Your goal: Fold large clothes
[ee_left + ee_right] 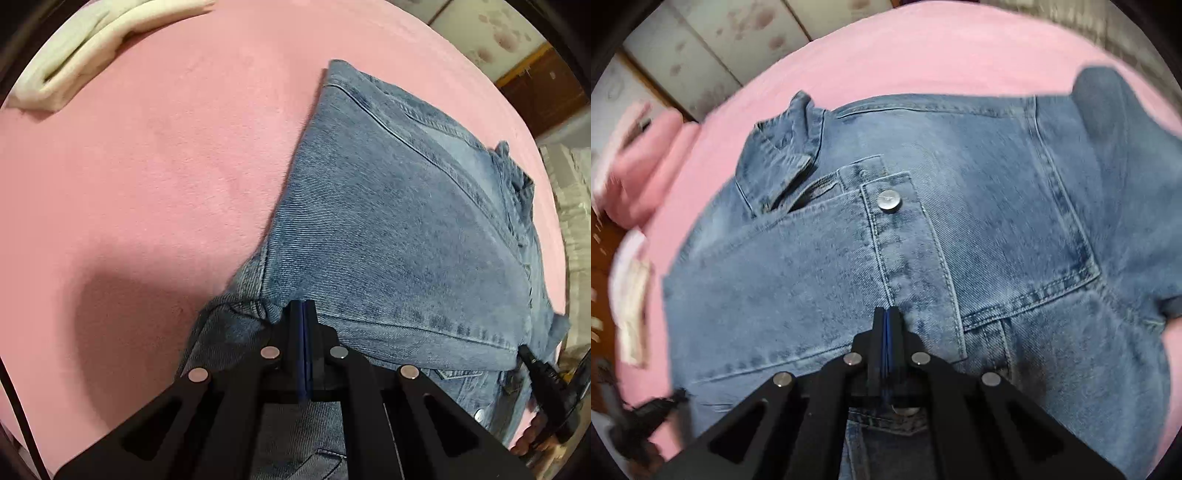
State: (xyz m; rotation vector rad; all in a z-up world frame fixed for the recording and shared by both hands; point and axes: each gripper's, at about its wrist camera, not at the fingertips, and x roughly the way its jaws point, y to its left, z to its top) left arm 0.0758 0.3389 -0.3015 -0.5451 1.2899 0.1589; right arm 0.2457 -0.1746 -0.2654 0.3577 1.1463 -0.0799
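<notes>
Closest to the left wrist lens, my left gripper point(303, 308) is sitting with its two black fingers pressed together, blue pads meeting edge to edge, tips resting at a hem of the denim jacket point(399, 229). I am reading a fold of denim bunched right at the tips, so the jaws look clamped on that hem, though the cloth between the pads is too thin for me to be certain.

Same garment is filling the right wrist view. My right gripper point(886, 317) is showing its fingers likewise closed flat together, tips lying on the button placket just below a metal button point(889, 201). Whether fabric is pinched there I cannot tell; the pads are touching each other with no visible gap.

Jacket is lying on a pink bedsheet point(147, 166), front panel doubled over itself, collar point(783, 147) sticking up toward the far edge, a seamed chest panel to the right of the placket. In the left wrist view the right gripper's black body is showing at the lower right edge, with fingertips of the person's hand point(532, 439) wrapped around it.

Folded white cloth point(74, 55) is lying on the sheet at the far left corner, well apart from the jacket. Right wrist view is blurring at its left margin; a pink bundle point(646, 162) is sitting there near the sheet's edge.
</notes>
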